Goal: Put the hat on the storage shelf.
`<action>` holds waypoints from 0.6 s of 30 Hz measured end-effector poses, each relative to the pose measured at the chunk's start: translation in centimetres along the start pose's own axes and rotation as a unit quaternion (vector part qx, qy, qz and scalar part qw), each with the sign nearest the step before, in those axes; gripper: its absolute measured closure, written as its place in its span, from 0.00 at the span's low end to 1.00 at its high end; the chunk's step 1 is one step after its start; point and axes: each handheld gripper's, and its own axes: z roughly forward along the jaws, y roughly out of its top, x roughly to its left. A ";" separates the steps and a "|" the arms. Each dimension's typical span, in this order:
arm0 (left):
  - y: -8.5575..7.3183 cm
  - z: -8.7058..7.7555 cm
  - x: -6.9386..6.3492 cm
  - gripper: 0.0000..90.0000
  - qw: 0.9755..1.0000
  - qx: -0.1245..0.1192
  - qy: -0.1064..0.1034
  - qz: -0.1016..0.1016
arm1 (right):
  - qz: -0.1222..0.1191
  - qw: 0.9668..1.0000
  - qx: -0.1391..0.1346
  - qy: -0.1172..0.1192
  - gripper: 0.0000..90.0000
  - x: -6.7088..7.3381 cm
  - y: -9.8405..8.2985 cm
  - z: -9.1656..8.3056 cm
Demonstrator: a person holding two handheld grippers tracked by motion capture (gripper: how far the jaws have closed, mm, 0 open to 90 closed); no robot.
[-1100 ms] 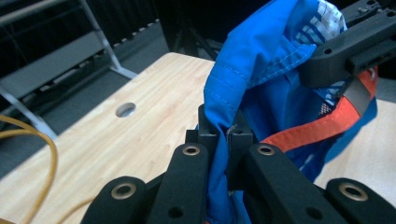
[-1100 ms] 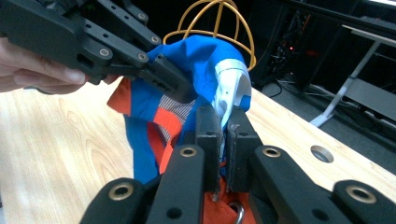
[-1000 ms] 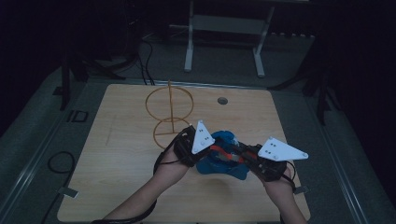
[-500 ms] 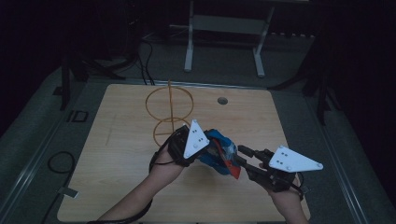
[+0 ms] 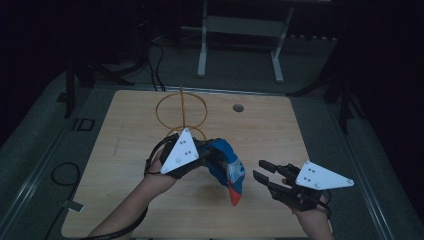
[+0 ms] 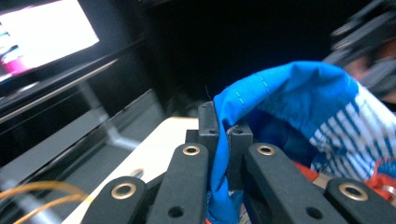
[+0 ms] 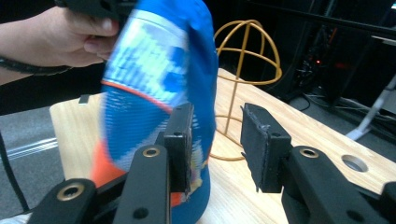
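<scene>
Up close, we see our left tool (image 6: 223, 140) clamped on the blue fabric edge of a cap (image 5: 227, 167), which hangs lifted above the table (image 5: 125, 150). Our right tool (image 5: 262, 171) sits just beside it, jaws apart and empty. Behind the cap stands a yellow wire stand (image 5: 181, 112) on the light wooden top, near a round hole (image 5: 238, 107). Dark room surrounds us; the left gripper view alone catches a bright screen (image 6: 44, 35).
</scene>
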 end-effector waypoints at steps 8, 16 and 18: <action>-0.5 -1.4 0.6 0.99 0.997 -0.038 -0.063 -0.010 | -0.004 0.999 -0.004 0.036 0.68 1.3 0.0 0.4; -0.5 -1.7 0.2 0.99 0.994 -0.057 -0.095 -0.010 | -0.014 0.998 -0.002 0.066 0.62 3.1 0.0 1.5; -0.4 -1.6 -0.1 0.99 0.993 -0.059 -0.099 -0.006 | -0.012 0.998 0.000 0.068 0.57 3.4 0.0 2.2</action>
